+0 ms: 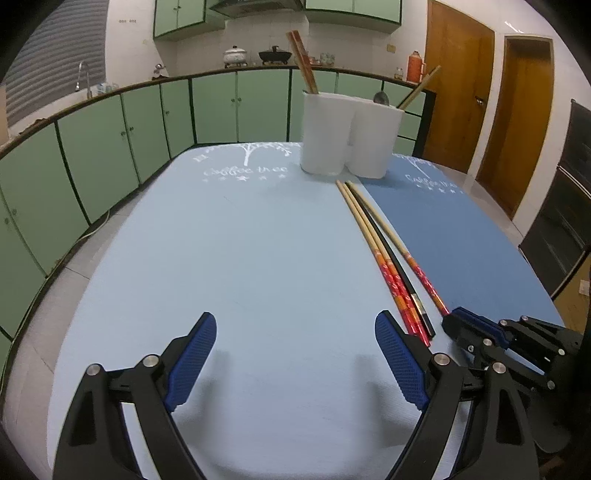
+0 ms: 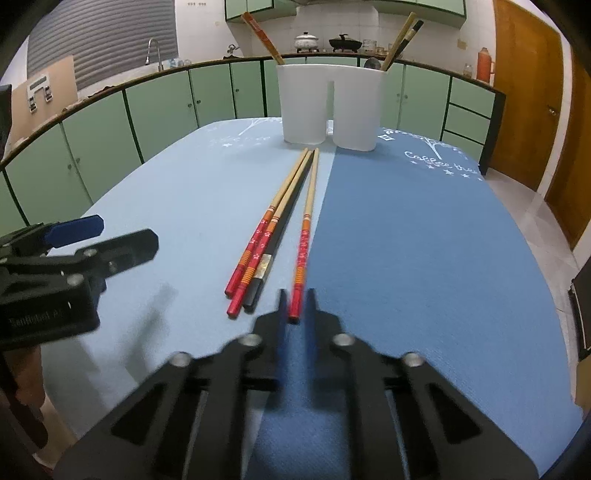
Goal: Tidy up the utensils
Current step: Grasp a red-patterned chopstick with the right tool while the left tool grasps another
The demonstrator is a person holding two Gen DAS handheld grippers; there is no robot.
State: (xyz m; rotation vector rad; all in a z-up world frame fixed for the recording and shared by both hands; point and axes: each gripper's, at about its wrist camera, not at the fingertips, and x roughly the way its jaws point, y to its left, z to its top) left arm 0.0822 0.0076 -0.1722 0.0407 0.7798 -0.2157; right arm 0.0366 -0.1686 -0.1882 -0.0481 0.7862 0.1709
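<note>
On table, white holder point(image 2: 330, 105) compartments hold upright chopsticks point(image 2: 263, 37), spoon point(image 2: 371, 63)

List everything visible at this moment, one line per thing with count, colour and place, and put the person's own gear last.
Chopsticks on table: four, three bamboo with red-orange handles, one black; three bunched, one apart on the right, lying in front of the holder.
Single chopstick: one, red-handled, its end between the right gripper's pads.
Utensil holder: one, white, two compartments, far end of the table.
Chopsticks in holder: red-handled in the left compartment, bamboo and black in the right.
Table mats: light blue on the left, darker blue on the right.
Left gripper: black with blue pads, open, nothing between them.
Right gripper: shut on the single chopstick.
</note>
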